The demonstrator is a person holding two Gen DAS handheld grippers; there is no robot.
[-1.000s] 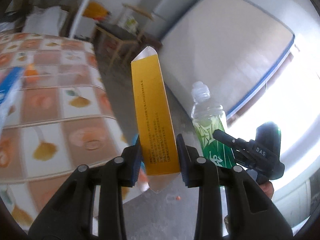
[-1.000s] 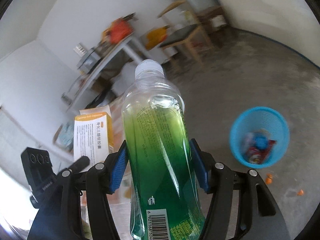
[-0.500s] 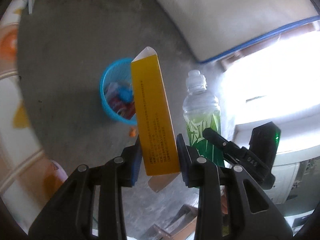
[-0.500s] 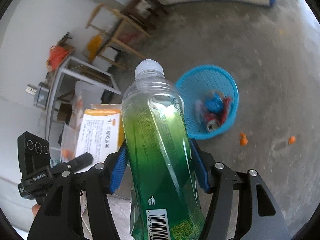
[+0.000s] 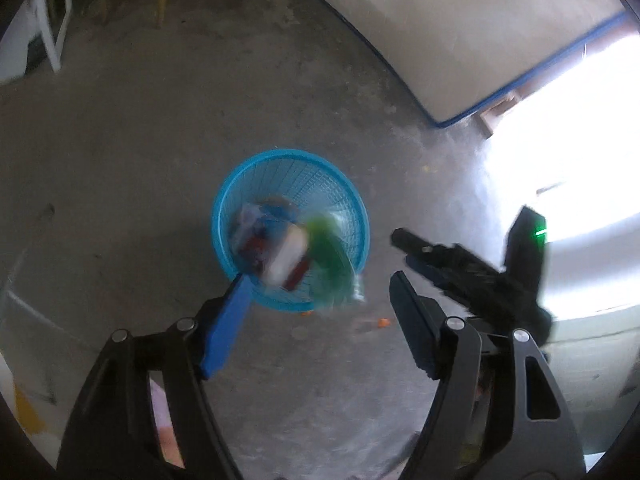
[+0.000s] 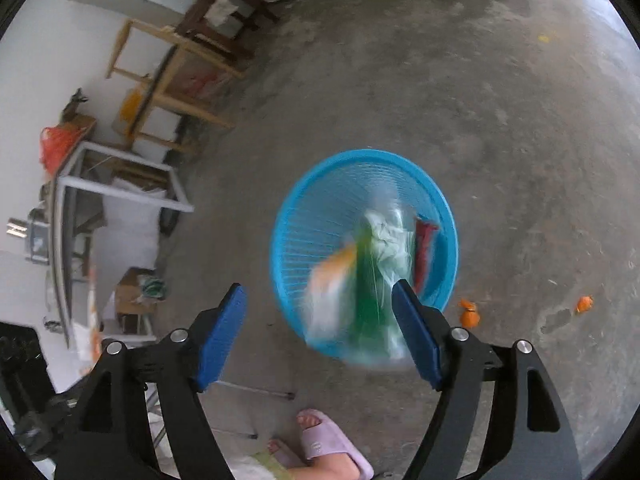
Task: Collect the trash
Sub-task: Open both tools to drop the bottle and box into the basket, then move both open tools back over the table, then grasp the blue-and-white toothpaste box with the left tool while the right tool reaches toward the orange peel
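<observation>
With both my left gripper [image 5: 320, 316] and right gripper [image 6: 320, 326] opening and empty, the falling green bottle [image 6: 370, 280] and carton [image 6: 330, 280] blur at the blue basket's [image 6: 320, 184] 6 o'clock rim — either may bounce out.

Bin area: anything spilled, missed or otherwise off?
Mostly fine. The bottle and box are blurred in mid-drop over the blue bin, with both sets of jaws opening and empty. The only strays are small orange scraps on the floor beside the bin.
</observation>
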